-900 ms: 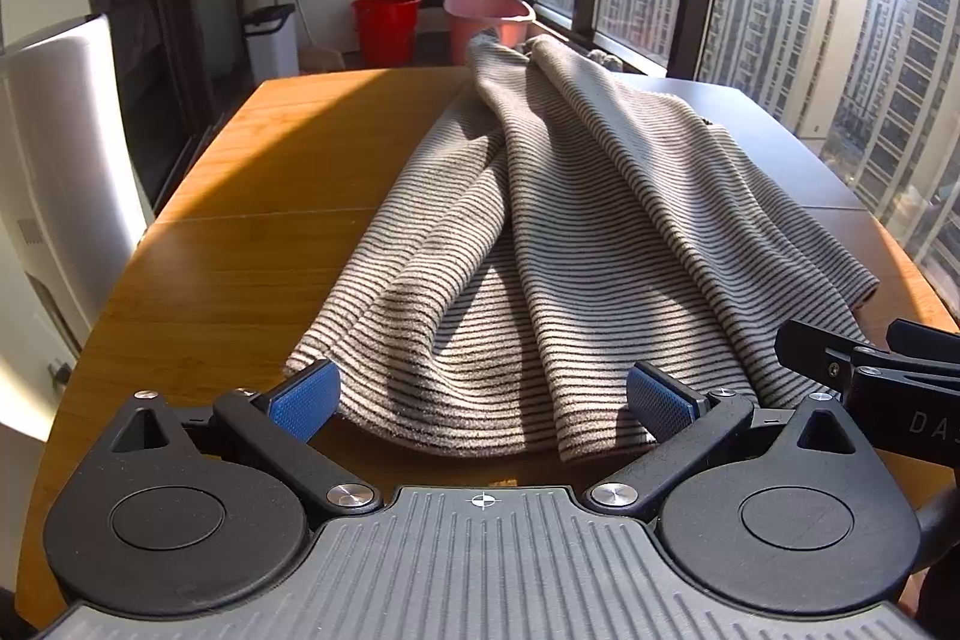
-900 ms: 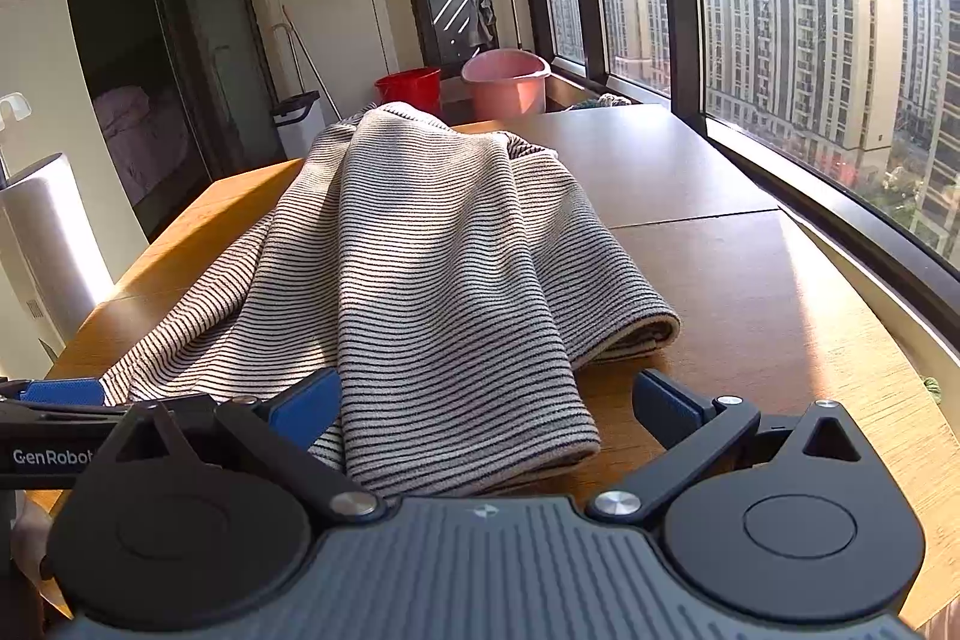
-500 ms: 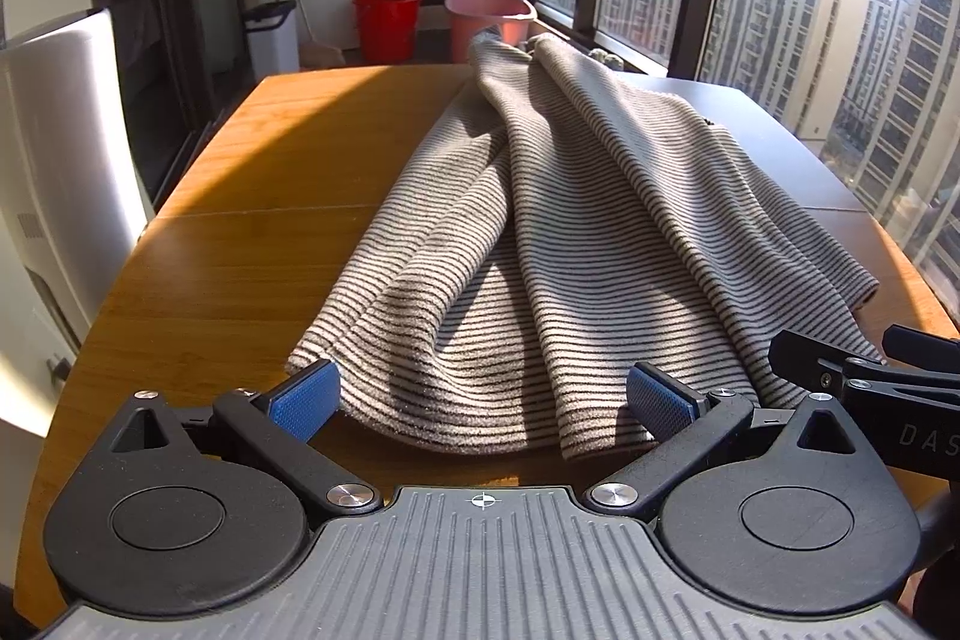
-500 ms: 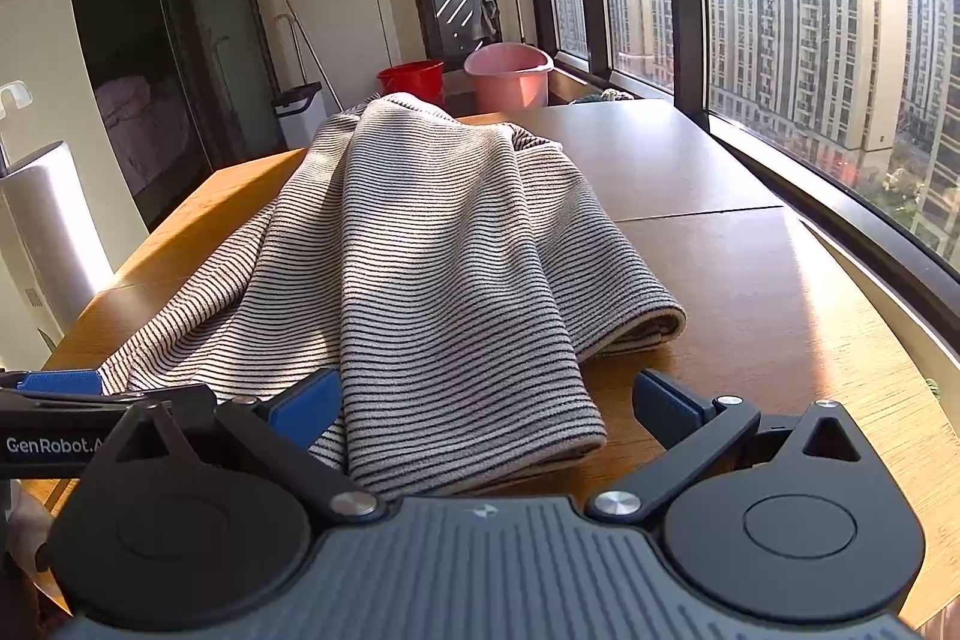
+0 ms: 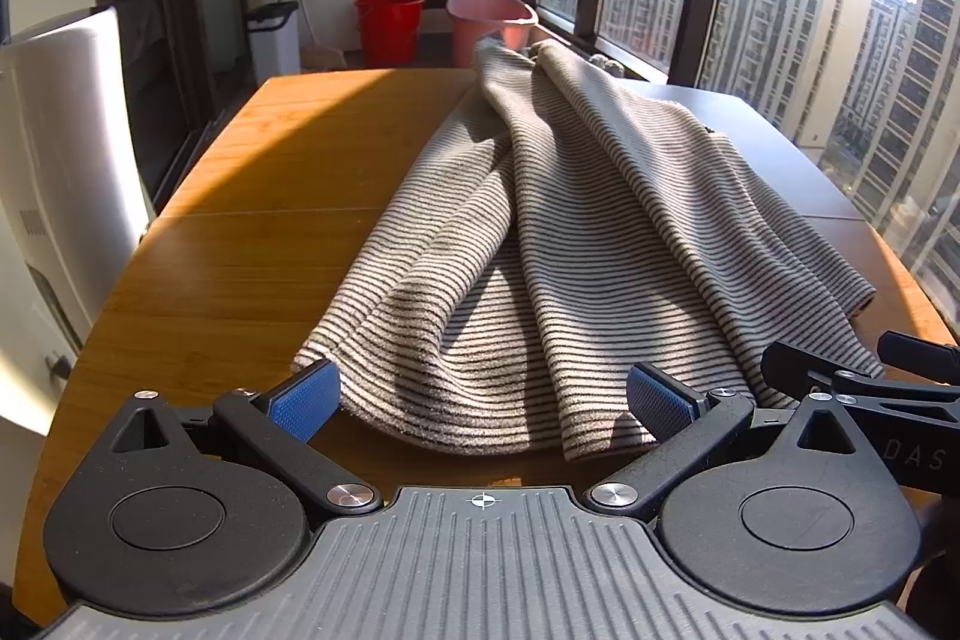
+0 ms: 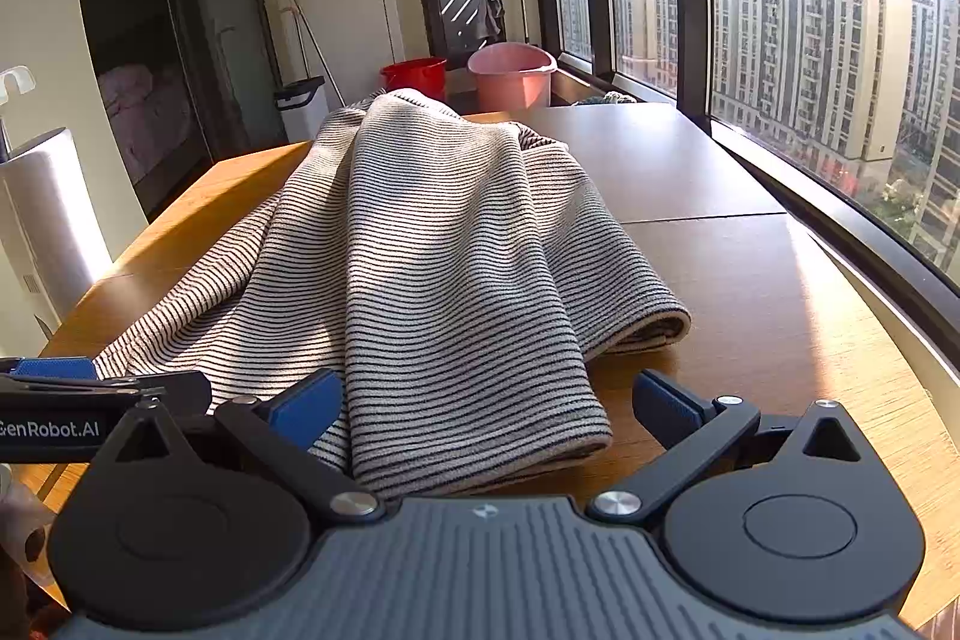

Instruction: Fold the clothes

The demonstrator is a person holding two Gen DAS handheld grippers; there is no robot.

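- Left hand-held gripper: jaws spread fully apart, angled down toward the worktop. The blue pads stand clear of each other with nothing clamped between them.
- Striped garment: its near hem lies directly ahead of the left hand-held gripper, spanning the gap between the two pads. Whether the left pad touches the hem corner cannot be told.
- Right hand-held gripper: jaws likewise fully apart and angled down, gripping nothing. The folded near edge of the striped garment lies between the jaws, closer to the left pad; bare worktop shows ahead of the right pad.
- The two hand-held grippers sit side by side at the near edge of the worktop; part of each appears at the margin of the other's view.
- The garment lies bunched in long ridges, running from the jaws away toward the far edge of the worktop. A rolled edge of it rests ahead and to the right of the right hand-held gripper.
- Ahead and to the left of both hand-held grippers, beside the worktop: a white appliance.
- Beyond the far edge of the worktop, on the floor: a white bin, a red bucket and a pink bucket.
- To the right: tall windows facing apartment blocks.
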